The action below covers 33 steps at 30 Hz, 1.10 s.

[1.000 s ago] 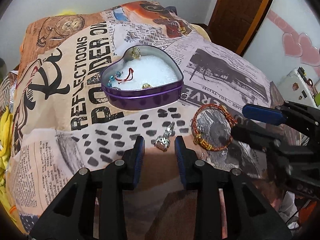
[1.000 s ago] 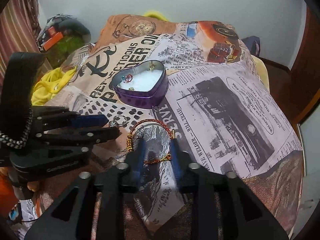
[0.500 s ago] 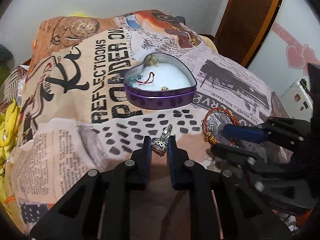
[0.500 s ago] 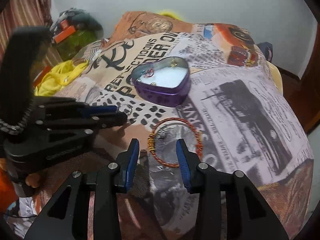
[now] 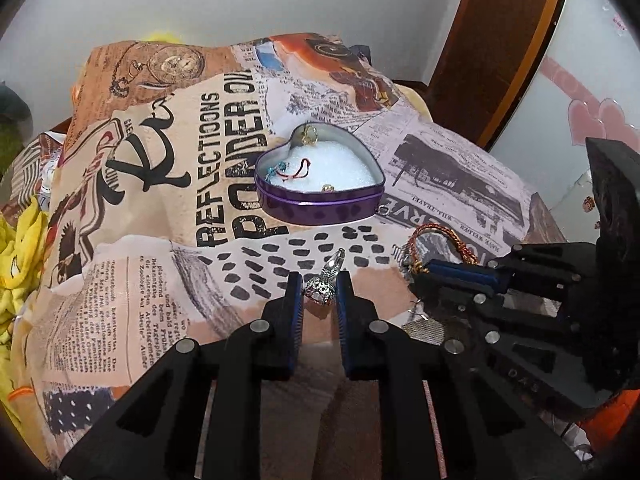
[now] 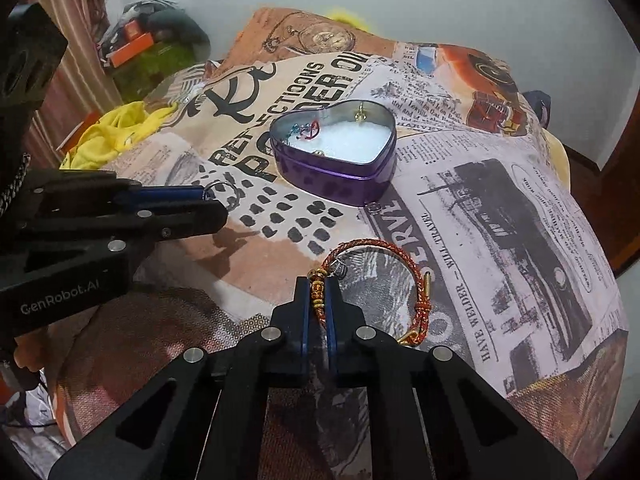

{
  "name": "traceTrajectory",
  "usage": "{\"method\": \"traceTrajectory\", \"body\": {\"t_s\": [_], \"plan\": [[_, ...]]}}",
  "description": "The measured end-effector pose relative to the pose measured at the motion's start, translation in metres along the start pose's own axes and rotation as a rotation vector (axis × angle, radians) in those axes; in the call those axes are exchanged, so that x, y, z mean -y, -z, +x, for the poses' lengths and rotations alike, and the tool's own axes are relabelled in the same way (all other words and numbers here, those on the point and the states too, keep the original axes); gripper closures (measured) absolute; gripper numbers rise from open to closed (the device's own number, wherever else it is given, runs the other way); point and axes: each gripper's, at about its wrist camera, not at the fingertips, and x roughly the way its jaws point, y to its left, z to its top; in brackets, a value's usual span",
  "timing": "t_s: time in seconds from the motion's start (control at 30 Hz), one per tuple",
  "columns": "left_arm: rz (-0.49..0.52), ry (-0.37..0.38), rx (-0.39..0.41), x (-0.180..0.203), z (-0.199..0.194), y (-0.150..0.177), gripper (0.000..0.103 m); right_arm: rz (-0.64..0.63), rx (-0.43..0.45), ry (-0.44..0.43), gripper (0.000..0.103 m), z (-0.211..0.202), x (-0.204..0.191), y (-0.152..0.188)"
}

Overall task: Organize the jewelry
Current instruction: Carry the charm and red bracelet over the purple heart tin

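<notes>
A purple heart-shaped tin (image 5: 320, 204) with white padding sits on the printed bedspread; it holds a red cord piece (image 5: 298, 170), a blue piece and gold pieces. It also shows in the right wrist view (image 6: 340, 184). My left gripper (image 5: 319, 292) is shut on a silver ring (image 5: 322, 286), lifted just above the spread. My right gripper (image 6: 319, 300) is shut on the beaded part of a red-and-gold braided bracelet (image 6: 416, 276); the rest of the loop lies to its right. In the left wrist view the bracelet (image 5: 440, 234) shows above the right gripper's fingers.
The printed bedspread (image 6: 500, 208) covers the bed. Yellow cloth (image 6: 112, 136) lies at the left edge. A pile of clutter (image 6: 156, 40) is by the wall at the far left. A brown door (image 5: 492, 48) stands at the far right.
My left gripper closed on the silver ring and raised it. My right gripper opened, shifted left along the bracelet and closed on its beaded part.
</notes>
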Motion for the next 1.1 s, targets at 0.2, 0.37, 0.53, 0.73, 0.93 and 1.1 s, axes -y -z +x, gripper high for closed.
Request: {"method": "traceTrajectory", "body": {"t_s": [0.2, 0.37, 0.53, 0.73, 0.93, 1.1], "plan": [[-0.010, -0.002, 0.036, 0.001, -0.016, -0.003, 0.088, 0.006, 0.066, 0.023, 0.097, -0.024, 0.004, -0.011], [-0.016, -0.005, 0.064, 0.000, -0.027, -0.008, 0.088, 0.015, 0.117, 0.040, 0.097, -0.041, 0.008, -0.020], [-0.019, -0.008, 0.099, -0.002, -0.036, -0.018, 0.088, 0.010, 0.166, 0.049, 0.097, -0.051, 0.008, -0.035], [-0.021, -0.016, 0.141, -0.006, -0.042, -0.034, 0.088, 0.002, 0.220, 0.044, 0.097, -0.056, 0.007, -0.054], [-0.022, -0.024, 0.165, -0.011, -0.042, -0.046, 0.088, -0.009, 0.257, 0.039, 0.097, -0.053, 0.005, -0.072], [-0.032, -0.032, 0.177, -0.018, -0.038, -0.055, 0.088, -0.016, 0.265, 0.033, 0.097, -0.045, 0.004, -0.083]]}}
